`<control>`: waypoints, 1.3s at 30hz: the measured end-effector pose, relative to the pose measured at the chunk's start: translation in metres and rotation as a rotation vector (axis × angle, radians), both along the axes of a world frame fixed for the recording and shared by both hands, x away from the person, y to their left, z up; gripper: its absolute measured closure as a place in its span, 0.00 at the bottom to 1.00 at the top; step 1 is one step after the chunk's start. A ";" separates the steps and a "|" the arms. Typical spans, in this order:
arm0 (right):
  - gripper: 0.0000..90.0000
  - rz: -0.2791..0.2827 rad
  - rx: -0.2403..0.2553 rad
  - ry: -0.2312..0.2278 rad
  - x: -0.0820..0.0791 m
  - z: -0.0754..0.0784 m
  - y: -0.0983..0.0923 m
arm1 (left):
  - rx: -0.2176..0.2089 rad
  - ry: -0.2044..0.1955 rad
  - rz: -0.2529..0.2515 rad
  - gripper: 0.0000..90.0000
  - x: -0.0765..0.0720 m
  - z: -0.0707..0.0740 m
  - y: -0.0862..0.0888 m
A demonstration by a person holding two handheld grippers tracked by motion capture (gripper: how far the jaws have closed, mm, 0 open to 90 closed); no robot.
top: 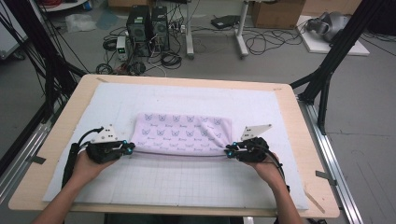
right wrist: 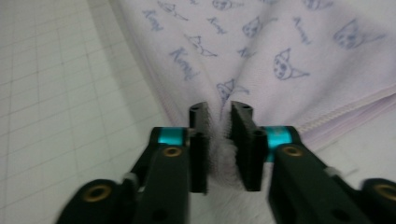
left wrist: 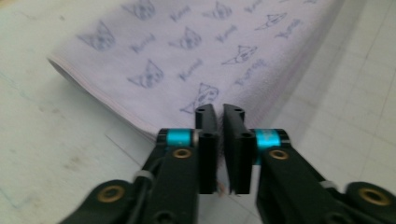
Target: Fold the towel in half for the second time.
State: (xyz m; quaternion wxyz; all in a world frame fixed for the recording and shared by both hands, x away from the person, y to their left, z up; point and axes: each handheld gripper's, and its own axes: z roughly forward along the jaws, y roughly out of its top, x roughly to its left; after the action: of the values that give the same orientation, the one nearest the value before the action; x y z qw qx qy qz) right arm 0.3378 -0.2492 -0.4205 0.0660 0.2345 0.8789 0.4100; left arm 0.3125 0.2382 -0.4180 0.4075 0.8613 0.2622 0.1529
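Note:
A pale lilac towel [top: 182,133] printed with small blue cat faces and words lies folded across the middle of the white grid mat [top: 187,182]. My left gripper [top: 128,148] is shut on the towel's near left corner; the left gripper view shows the cloth [left wrist: 177,60] pinched thin between the black jaws [left wrist: 219,114]. My right gripper [top: 229,151] is shut on the near right corner, where a thick bunch of towel [right wrist: 289,56] fills the gap between the jaws [right wrist: 220,114]. A hand holds each gripper from below.
The mat covers a light wooden table [top: 289,93] with bare wood borders. Black frame legs [top: 327,70] stand at both far sides. Beyond the table are computer towers [top: 147,28], cables and a cardboard box [top: 278,11] on the floor.

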 end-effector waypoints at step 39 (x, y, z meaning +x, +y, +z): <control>0.86 -0.088 0.038 -0.010 0.020 -0.010 0.032 | 0.011 0.052 0.075 0.72 0.017 -0.019 -0.002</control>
State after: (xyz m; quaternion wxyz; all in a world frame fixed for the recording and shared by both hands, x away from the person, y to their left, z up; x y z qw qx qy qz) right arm 0.3582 -0.2168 -0.4308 0.0840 0.2718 0.8595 0.4246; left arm 0.3296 0.2362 -0.4367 0.3897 0.8569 0.3037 0.1471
